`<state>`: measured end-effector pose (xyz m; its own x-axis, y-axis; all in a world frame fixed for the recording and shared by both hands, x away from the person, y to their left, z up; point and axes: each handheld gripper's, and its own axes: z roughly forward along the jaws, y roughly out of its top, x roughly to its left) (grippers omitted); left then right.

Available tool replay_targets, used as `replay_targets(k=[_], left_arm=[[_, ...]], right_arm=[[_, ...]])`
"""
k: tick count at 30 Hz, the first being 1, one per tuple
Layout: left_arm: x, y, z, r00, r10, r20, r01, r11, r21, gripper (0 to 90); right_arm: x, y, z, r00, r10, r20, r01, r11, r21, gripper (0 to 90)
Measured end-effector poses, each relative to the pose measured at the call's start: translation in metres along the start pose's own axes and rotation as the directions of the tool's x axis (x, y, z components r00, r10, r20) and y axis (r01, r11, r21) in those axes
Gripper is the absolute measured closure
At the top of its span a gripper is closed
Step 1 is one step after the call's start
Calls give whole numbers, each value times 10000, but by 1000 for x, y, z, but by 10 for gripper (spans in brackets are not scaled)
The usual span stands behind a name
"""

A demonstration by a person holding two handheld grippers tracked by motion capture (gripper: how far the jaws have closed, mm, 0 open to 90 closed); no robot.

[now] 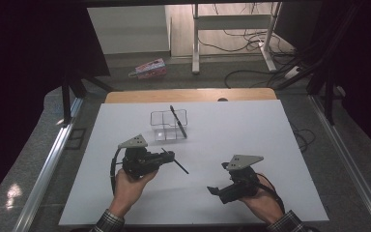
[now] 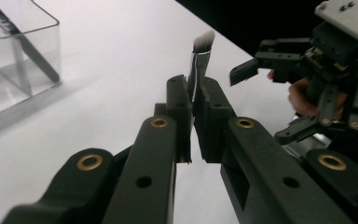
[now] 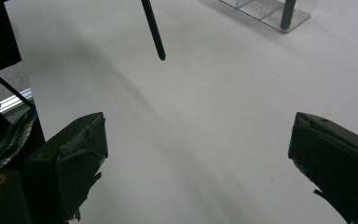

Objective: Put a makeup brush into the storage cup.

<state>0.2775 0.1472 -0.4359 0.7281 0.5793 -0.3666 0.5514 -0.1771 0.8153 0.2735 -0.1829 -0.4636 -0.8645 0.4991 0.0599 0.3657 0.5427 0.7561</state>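
My left gripper [image 1: 170,156] is shut on a slim black makeup brush [image 1: 180,167], which points right and toward me over the white table top [image 1: 232,130]. In the left gripper view the jaws [image 2: 195,91] pinch the brush just below its pale bristles [image 2: 203,43]. My right gripper [image 1: 214,190] hovers at the front right, open and empty. Its jaws stand wide apart [image 3: 198,154] over bare white surface, with the brush's handle end [image 3: 154,32] ahead of them. A clear plastic organizer [image 1: 168,124] stands mid-table with a second dark brush [image 1: 178,122] leaning in it.
The organizer [image 2: 25,56] sits left of the left jaws and at the top right [image 3: 261,9] in the right gripper view. A wooden strip [image 1: 188,95] borders the table's far side. Behind it on the floor are a pink box [image 1: 149,68], desk legs and cables.
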Motion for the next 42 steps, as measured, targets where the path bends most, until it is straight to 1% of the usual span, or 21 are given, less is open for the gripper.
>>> replay_targets(k=[2,6,10,15,19,22,24,25,27,33,35,38,40,42], left_arm=[[0,1,-1,10000,-10,-47,10,10000,6,851],[0,2,-2,9996,122,-250,-120,9999,74,851],[1,3,-3,9993,162,-333,-160,9998,75,851],[2,4,-4,9975,331,-629,-318,9993,210,851],[3,5,-5,9956,378,-857,-358,9990,248,851],[4,6,-6,9949,411,-925,-389,9989,253,851],[5,7,-5,9935,533,-1003,-506,9983,295,850],[5,8,-5,9932,501,-1054,-475,9985,268,850],[6,9,-5,9920,566,-1128,-538,9982,282,850],[7,15,-3,9885,774,-1303,-738,9967,324,850],[7,18,-3,9872,882,-1327,-856,9960,255,850],[6,23,-2,9833,1075,-1468,-1037,9940,336,850],[7,25,-1,9834,1070,-1465,-1035,9941,316,851],[8,27,1,9813,1142,-1548,-1103,9933,337,850]], right_arm=[[-1,-1,-2,10000,14,28,-14,10000,2,42],[-3,-3,-6,9999,100,-31,-100,9999,78,42],[-5,-5,-11,9999,168,-12,-168,9998,96,41],[-7,-8,-13,9997,245,53,-246,9996,139,29],[-9,-12,-16,9995,287,155,-290,9994,189,19],[-12,-14,-18,9990,398,195,-402,9990,200,13],[-14,-16,-19,9986,469,254,-473,9987,186,9],[-15,-17,-20,9985,484,260,-489,9986,191,7],[-16,-19,-21,9981,567,260,-573,9981,233,4],[-19,-24,-23,9975,608,358,-625,9968,494,0],[-21,-26,-24,9969,671,415,-693,9962,532,0],[-23,-29,-26,9955,819,470,-842,9952,498,0],[-25,-30,-28,9946,901,511,-927,9943,521,0],[-26,-32,-29,9941,942,539,-970,9939,521,0]])
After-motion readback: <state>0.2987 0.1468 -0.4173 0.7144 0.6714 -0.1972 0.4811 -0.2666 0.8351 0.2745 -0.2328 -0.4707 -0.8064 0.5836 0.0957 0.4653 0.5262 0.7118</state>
